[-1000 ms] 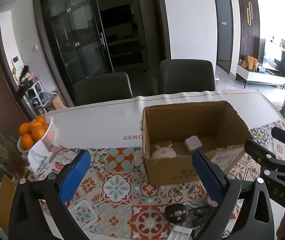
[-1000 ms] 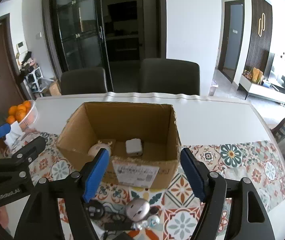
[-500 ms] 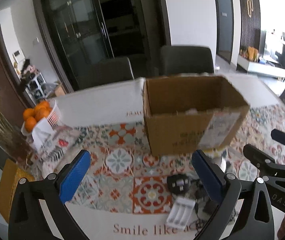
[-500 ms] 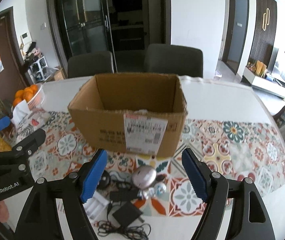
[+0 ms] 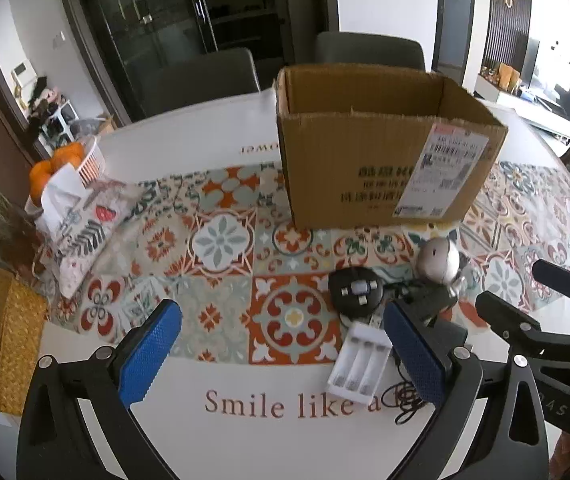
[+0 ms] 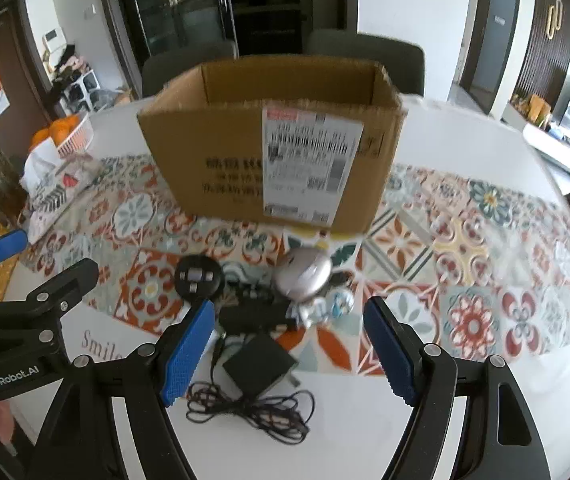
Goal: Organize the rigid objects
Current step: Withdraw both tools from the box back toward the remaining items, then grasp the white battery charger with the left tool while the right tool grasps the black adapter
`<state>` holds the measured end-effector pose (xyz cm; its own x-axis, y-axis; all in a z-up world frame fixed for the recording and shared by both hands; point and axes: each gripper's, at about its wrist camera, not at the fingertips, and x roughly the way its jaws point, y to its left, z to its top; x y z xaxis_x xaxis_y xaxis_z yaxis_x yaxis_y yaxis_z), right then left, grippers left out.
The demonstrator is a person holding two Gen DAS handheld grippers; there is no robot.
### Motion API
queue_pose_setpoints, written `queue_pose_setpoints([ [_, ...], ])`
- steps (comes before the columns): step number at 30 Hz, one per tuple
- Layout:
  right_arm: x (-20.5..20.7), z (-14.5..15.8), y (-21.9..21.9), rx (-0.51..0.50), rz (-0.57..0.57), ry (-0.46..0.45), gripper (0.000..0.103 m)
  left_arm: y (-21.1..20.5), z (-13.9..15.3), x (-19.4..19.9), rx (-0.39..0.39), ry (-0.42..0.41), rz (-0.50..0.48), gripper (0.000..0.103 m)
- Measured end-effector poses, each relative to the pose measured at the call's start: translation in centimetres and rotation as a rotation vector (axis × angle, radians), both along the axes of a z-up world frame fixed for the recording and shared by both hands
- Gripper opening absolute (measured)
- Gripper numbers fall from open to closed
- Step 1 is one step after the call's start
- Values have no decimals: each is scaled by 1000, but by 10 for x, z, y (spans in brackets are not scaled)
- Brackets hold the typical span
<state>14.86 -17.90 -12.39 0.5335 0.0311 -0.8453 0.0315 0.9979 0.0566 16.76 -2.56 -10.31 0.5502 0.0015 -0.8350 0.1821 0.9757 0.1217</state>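
Note:
An open cardboard box (image 5: 377,168) (image 6: 273,152) stands on the patterned runner. In front of it lie a round black plug adapter (image 5: 355,290) (image 6: 198,278), a silver mouse (image 5: 439,260) (image 6: 303,276), a white battery charger (image 5: 359,366), and a black power brick with coiled cable (image 6: 259,366). My left gripper (image 5: 281,354) is open and empty, low over the table's front edge, left of the charger. My right gripper (image 6: 289,350) is open and empty, just above the power brick. The box's inside is hidden.
A white basket of oranges (image 5: 65,160) and a patterned pouch (image 5: 85,224) sit at the left. A woven yellow box (image 5: 5,344) lies at the front left. Two dark chairs (image 5: 369,52) stand behind the table. The white table (image 6: 465,420) edge curves at the right.
Both grippers have pulled back and dropped from over the box toward the table's front. The box's inside is no longer visible; the loose items in front now fill the view.

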Motion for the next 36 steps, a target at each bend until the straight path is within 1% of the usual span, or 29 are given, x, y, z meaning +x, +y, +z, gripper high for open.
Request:
queue_pose_setpoints([
  [5,-2,-16,3,8,11,41,77,4,-14,-5,0,40,15,103],
  [15,-6,-53,12,14,53,145,77,12,-44,-13,31,129,37,102],
  [26,-1,-80,19,0,101,206,77,19,-69,-16,39,196,54,102],
  [32,4,-94,22,-3,115,223,77,21,-78,-18,49,211,60,102],
  [36,5,-100,25,-10,125,217,77,22,-83,-18,51,224,64,102],
])
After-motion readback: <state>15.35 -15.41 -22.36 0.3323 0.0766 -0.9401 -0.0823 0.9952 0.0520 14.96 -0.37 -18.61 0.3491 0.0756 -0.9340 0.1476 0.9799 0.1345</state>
